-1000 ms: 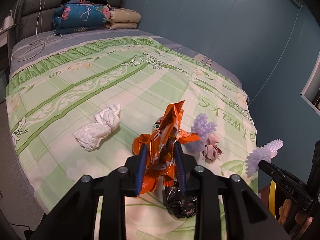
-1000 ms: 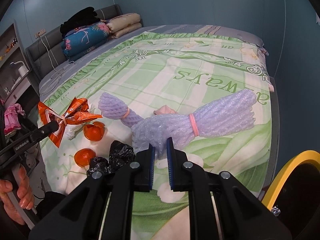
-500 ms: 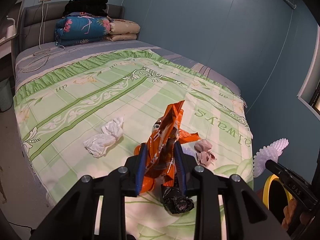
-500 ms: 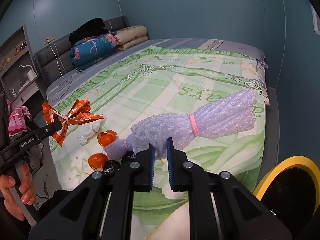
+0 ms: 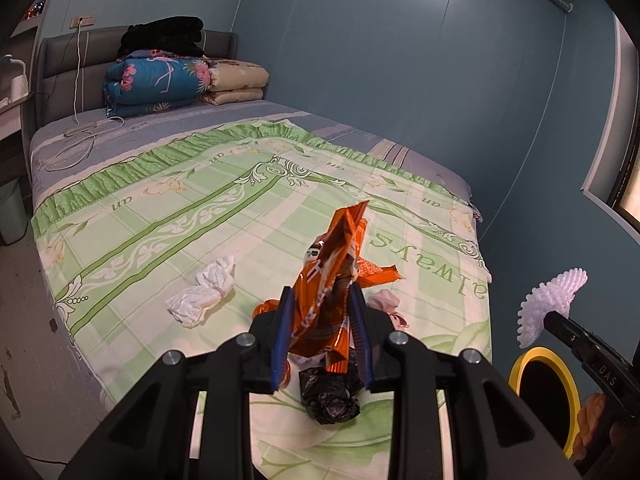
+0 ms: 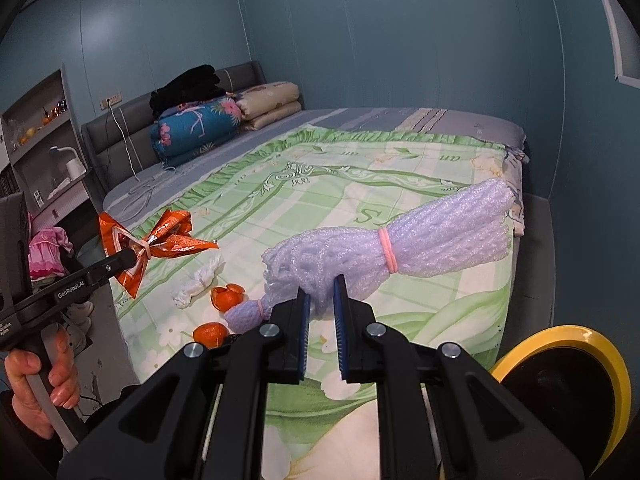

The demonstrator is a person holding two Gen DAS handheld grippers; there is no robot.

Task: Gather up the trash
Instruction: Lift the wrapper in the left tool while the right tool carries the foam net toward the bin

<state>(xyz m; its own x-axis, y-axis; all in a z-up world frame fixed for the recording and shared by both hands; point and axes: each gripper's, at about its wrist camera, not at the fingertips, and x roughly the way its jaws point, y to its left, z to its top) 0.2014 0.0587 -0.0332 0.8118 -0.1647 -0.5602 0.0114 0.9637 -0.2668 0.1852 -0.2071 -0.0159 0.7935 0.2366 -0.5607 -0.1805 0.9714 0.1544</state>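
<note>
My left gripper [image 5: 322, 322] is shut on a crumpled orange snack wrapper [image 5: 334, 276], held up above the bed; the same wrapper [image 6: 156, 240] shows at the left of the right wrist view. My right gripper [image 6: 320, 306] is shut on the end of a lilac foam net bundle [image 6: 400, 236] tied with a pink band, also lifted off the bed. Left lying on the green bedspread [image 5: 200, 216] are a white tissue wad [image 5: 202, 296], a black plastic wad [image 5: 330, 398], orange peels [image 6: 226, 298], a second small lilac net [image 6: 246, 312] and a pink scrap [image 5: 386, 300].
A yellow-rimmed black bin [image 6: 560, 392] stands by the bed's foot at lower right, seen again as the bin [image 5: 544, 396] in the left wrist view. Folded quilts [image 5: 160, 84] are stacked by the headboard. A shelf unit [image 6: 40, 140] stands left of the bed.
Both grippers have risen and pulled back from the bed with their loads, so the trash on the bedspread looks smaller and farther. The yellow bin rim shows more.
</note>
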